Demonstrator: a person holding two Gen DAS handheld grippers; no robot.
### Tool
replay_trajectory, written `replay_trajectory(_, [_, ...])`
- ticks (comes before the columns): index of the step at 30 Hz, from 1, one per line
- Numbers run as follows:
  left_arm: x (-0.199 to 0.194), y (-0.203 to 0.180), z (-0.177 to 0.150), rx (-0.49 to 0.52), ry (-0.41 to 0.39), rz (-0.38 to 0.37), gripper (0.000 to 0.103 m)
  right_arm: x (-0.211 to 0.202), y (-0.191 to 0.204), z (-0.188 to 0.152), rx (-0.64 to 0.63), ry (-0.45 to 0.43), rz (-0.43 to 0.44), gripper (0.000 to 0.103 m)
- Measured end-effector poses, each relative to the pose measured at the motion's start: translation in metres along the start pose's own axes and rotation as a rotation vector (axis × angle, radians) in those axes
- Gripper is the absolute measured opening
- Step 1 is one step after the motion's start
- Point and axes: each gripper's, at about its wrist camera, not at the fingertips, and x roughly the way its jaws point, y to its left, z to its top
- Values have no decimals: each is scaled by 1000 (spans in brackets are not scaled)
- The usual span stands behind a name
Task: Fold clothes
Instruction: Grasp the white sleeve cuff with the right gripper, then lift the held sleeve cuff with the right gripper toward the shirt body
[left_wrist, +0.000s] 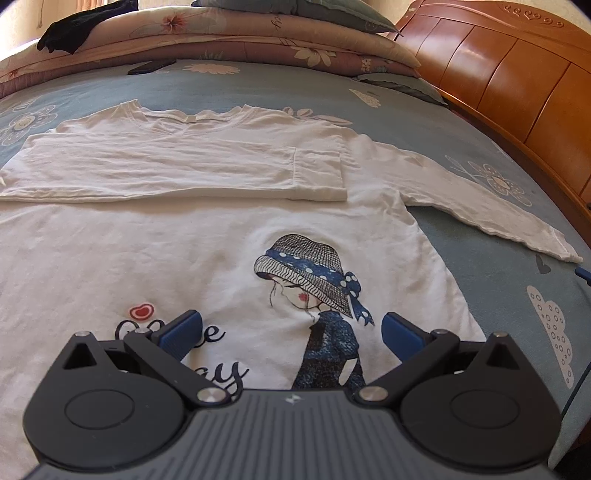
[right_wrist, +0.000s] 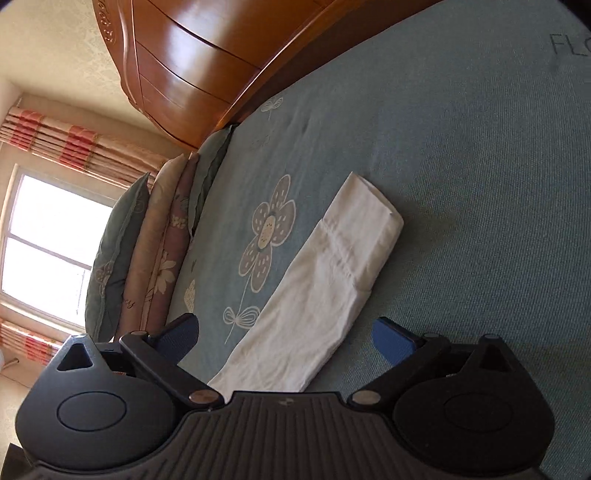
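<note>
The left tongs (left_wrist: 291, 332) are gaping wide, holding nothing, hovering over the printed front of the white shirt (left_wrist: 184, 240). The shirt is lying flat on the bed (left_wrist: 461, 122), one sleeve (left_wrist: 184, 170) folded across the chest, the other sleeve (left_wrist: 480, 199) stretching out toward the wooden headboard (left_wrist: 517, 74). The right tongs (right_wrist: 286, 338) are spread just as wide and empty, hanging above that outstretched sleeve (right_wrist: 321, 295), which is lying between their fingers, near the pillows (right_wrist: 155, 251).

A home bedroom: floral-sheeted bed (left_wrist: 461, 236), wooden headboard (left_wrist: 517, 85), stacked pillows (right_wrist: 147, 251), curtained window (right_wrist: 48, 240).
</note>
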Motion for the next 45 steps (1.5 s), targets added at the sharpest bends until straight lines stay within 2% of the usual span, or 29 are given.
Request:
replay_trajectory(4, [0,0,-1,14,-5,1,102,15,-10,2,-6,-18,-7,97])
replay_trajectory(5, [0,0,-1,17,-6,0,102,18,-12,3,-7,-30,-14,92])
replay_trajectory(7, [0,0,-1,20,-9,-2,103,22,-14,5,-19,-56,-3,91])
replay_trajectory(9, [0,0,-2,24,-12,-5,102,24,-17,8,-23,-82,-8,85])
replay_trajectory(13, [1,-2,-3,52,-13,0,103,29,-22,17,-13,-133,28,84])
replay_trajectory(19, [1,0,-4,61,-19,-17,102,42,-14,27,-125,-146,-6,83])
replay_trajectory(22, [1,-1,-5,67,-25,-10,102,43,-9,29,-189,-123,-85,62])
replay_trajectory(24, [0,-7,-4,105,-28,18,102,41,-10,31,-201,-115,-141,32])
replay_trajectory(26, [0,-13,-3,144,-32,45,101,39,-14,31,-196,-107,-179,12])
replay_trajectory(28, [-5,-25,1,246,-71,58,101,36,-20,32,-157,-96,-155,11])
replay_trajectory(31, [-15,-35,16,317,-134,9,101,33,-18,31,-142,-83,-142,10])
replay_trajectory(35, [-13,-55,43,392,-145,-46,96,29,2,24,-202,-74,-109,9])
replay_trajectory(38, [-8,-75,60,429,-154,-85,96,21,22,18,-259,-70,-43,9])
replay_trajectory(40, [-4,-88,67,448,-149,-117,96,18,34,15,-302,-62,-3,9])
replay_trajectory(45, [4,-115,68,490,-144,-156,96,15,51,13,-349,-58,23,9])
